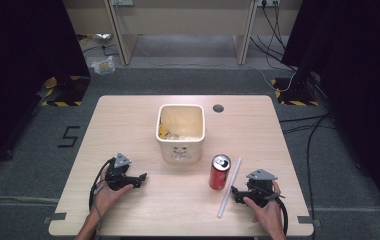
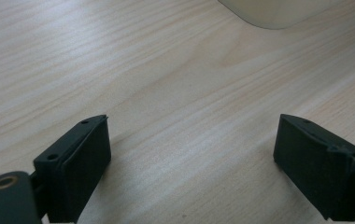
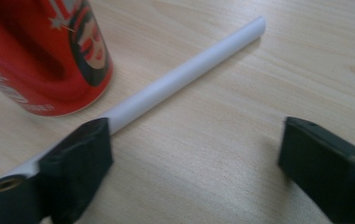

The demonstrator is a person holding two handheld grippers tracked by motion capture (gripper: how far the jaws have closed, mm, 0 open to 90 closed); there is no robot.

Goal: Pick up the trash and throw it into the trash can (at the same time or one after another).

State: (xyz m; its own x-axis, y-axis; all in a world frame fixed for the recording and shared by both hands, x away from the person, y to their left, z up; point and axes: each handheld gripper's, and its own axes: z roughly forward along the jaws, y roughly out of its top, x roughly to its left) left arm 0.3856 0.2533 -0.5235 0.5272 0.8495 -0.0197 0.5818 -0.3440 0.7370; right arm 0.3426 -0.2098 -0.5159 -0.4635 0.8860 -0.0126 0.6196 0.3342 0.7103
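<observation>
Room: grey carpet floor (image 1: 23, 165) with cables, dark curtains either side, wooden desk frame at the back, hazard-taped stand feet at both far corners. Surface: light wood-grain table (image 1: 128, 115) with a round grommet hole (image 1: 218, 108) near the far edge. Cream square bin (image 1: 180, 131) stands mid-table, yellowish scraps inside, face print on its near wall. Red soda can (image 1: 220, 172) upright, near-right of the bin, apart from it. White tube (image 1: 229, 187) lies flat just right of the can, running roughly near-to-far; a narrow gap to the can, touching unclear. Right gripper (image 1: 234, 191) rests on the table just right of the tube, jaws spread wide, nothing between them; in the right gripper view one jaw overlaps the tube, can close beyond. Left gripper (image 1: 143, 176) on the table near-left of the bin, jaws wide apart over bare wood.
</observation>
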